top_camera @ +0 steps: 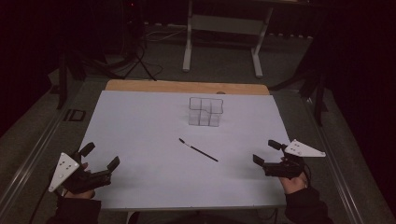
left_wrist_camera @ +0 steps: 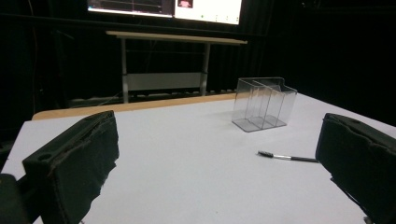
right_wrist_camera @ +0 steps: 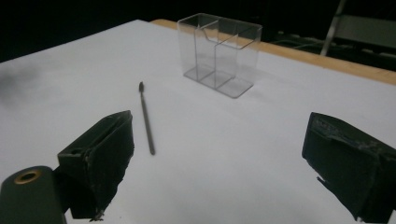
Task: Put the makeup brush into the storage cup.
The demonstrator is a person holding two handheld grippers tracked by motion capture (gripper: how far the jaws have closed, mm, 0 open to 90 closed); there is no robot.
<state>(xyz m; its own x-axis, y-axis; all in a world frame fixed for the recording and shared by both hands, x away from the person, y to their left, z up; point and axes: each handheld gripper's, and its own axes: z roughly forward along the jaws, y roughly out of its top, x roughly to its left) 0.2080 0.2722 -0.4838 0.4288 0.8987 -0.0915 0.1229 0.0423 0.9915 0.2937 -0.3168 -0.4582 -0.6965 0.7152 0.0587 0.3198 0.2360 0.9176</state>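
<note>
Slim black pen (top_camera: 198, 150) on smooth white table (top_camera: 140, 140), clear boxy acrylic organizer (top_camera: 205, 111), left gripper (top_camera: 99, 161) and right gripper (top_camera: 265, 152) jaws released.

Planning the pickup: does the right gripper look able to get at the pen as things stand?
Probably yes. The right gripper is open, and the pen lies flat on bare table between it and the clear organizer, with nothing in its way.

Pen (top_camera: 198, 150) on table (top_camera: 140, 140), before organizer (top_camera: 205, 111); organizer near far edge.
</note>
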